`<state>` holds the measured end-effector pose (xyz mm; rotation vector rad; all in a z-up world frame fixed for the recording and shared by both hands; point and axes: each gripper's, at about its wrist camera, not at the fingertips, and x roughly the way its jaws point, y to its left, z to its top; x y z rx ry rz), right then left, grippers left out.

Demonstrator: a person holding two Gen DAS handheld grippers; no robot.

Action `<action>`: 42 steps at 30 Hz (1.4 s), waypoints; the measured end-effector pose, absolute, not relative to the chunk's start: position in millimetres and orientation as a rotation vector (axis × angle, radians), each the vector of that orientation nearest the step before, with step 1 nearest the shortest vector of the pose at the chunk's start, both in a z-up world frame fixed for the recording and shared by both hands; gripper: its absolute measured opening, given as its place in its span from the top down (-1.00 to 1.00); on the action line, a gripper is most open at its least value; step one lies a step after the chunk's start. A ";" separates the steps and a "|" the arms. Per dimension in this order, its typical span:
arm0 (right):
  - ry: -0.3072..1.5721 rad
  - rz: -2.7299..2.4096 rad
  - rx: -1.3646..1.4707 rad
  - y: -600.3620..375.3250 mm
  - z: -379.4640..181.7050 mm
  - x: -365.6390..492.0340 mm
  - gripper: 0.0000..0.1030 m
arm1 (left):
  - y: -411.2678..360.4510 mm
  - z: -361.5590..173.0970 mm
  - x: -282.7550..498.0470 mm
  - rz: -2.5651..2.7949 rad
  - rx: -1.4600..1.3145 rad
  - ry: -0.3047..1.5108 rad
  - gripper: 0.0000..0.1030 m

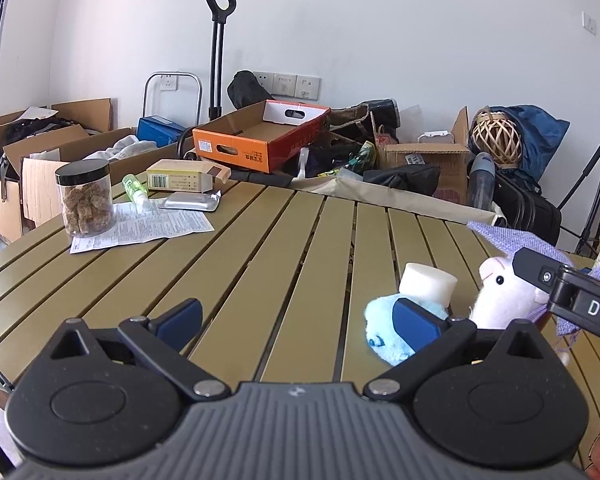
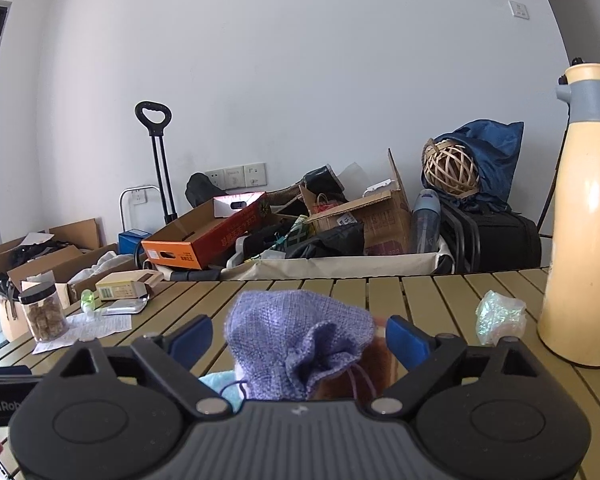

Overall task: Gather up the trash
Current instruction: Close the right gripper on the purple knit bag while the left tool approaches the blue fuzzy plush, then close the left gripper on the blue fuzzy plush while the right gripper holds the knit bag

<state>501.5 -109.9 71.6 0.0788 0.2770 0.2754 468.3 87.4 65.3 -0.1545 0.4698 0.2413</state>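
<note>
Nothing looks collected yet: leaflet, foil pack and crumpled wrapper lie on the table; left gripper and right gripper both gape, empty

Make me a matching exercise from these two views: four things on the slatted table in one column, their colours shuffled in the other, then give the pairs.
Things:
1. drawstring pouch
2. tall flask
3. jar lid
4. small plush toy

Colours:
A. black
B. light blue
C. purple
D. cream yellow

Pairs: 1-C, 2-D, 3-A, 4-B
</note>
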 end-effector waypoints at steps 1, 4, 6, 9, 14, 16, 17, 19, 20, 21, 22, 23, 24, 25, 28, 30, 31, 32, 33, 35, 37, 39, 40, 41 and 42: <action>0.277 0.271 0.072 -108.6 69.7 502.2 -0.72 | 86.9 64.4 468.4 0.241 -0.149 0.472 -1.00; 0.276 0.262 0.063 -107.7 65.8 504.7 -0.52 | 87.6 62.6 468.3 0.242 -0.142 0.473 -1.00; 0.278 0.265 0.077 -109.9 64.5 505.2 -0.45 | 88.9 61.5 469.1 0.247 -0.145 0.476 -1.00; 0.283 0.282 0.116 -115.3 62.8 504.6 -0.30 | 90.0 58.6 471.3 0.256 -0.143 0.487 -1.00; 0.285 0.314 0.137 -119.6 61.9 501.1 -0.13 | 87.0 57.3 474.6 0.254 -0.143 0.493 -1.00; 0.294 0.333 0.165 -123.4 61.2 500.8 -0.10 | 84.9 57.6 475.2 0.252 -0.143 0.493 -1.00; 0.298 0.340 0.173 -125.4 61.0 501.2 -0.06 | 84.4 57.7 476.0 0.250 -0.143 0.494 -1.00; 0.299 0.341 0.187 -129.5 60.6 500.8 -0.01 | 82.1 57.6 477.2 0.249 -0.144 0.495 -1.00; 0.296 0.345 0.199 -132.2 60.4 500.2 0.06 | 81.1 57.6 477.9 0.247 -0.145 0.496 -1.00; 0.296 0.349 0.213 -134.9 60.4 500.0 0.08 | 80.1 57.5 478.5 0.245 -0.146 0.496 -1.00; 0.294 0.352 0.227 -137.7 60.7 499.5 0.11 | 79.0 57.6 479.3 0.243 -0.147 0.496 -1.00; 0.290 0.354 0.240 -140.4 61.1 499.0 0.16 | 78.4 57.6 480.4 0.241 -0.148 0.496 -1.00; 0.287 0.355 0.252 -143.3 61.5 498.3 0.20 | 77.3 57.6 481.1 0.238 -0.148 0.496 -1.00; 0.284 0.356 0.262 -146.2 62.1 497.4 0.27 | 75.9 57.5 482.0 0.236 -0.148 0.496 -1.00; 0.261 0.352 0.277 -153.8 64.8 493.5 0.37 | 73.0 56.5 485.0 0.237 -0.149 0.497 -1.00; 0.241 0.351 0.284 -158.0 67.1 489.6 0.41 | 71.2 55.8 486.2 0.234 -0.148 0.499 -1.00; 0.233 0.347 0.284 -160.0 68.5 488.2 0.42 | 69.9 55.3 487.5 0.233 -0.147 0.500 -1.00; 0.224 0.340 0.281 -161.9 70.0 486.5 0.42 | 68.4 54.4 489.1 0.232 -0.146 0.501 -1.00; 0.214 0.331 0.279 -164.1 71.1 484.8 0.43 | 66.9 53.8 491.3 0.231 -0.142 0.503 -1.00; 0.196 0.312 0.284 -170.0 73.0 481.0 0.43 | 64.1 52.0 495.4 0.237 -0.133 0.505 -1.00; 0.178 0.295 0.293 -177.6 75.1 477.8 0.43 | 61.4 49.8 499.2 0.243 -0.127 0.507 -1.00; 0.156 0.278 0.304 -186.3 77.1 473.5 0.44 | 58.5 47.0 503.3 0.244 -0.119 0.511 -1.00; 0.147 0.268 0.307 -190.5 78.2 471.8 0.44 | 57.0 45.5 505.7 0.244 -0.115 0.514 -1.00; 0.139 0.257 0.309 -194.8 79.3 470.1 0.44 | 55.0 44.1 508.2 0.240 -0.111 0.518 -1.00; 0.130 0.246 0.312 -198.3 80.0 467.6 0.44 | 53.3 42.7 510.6 0.235 -0.109 0.521 -1.00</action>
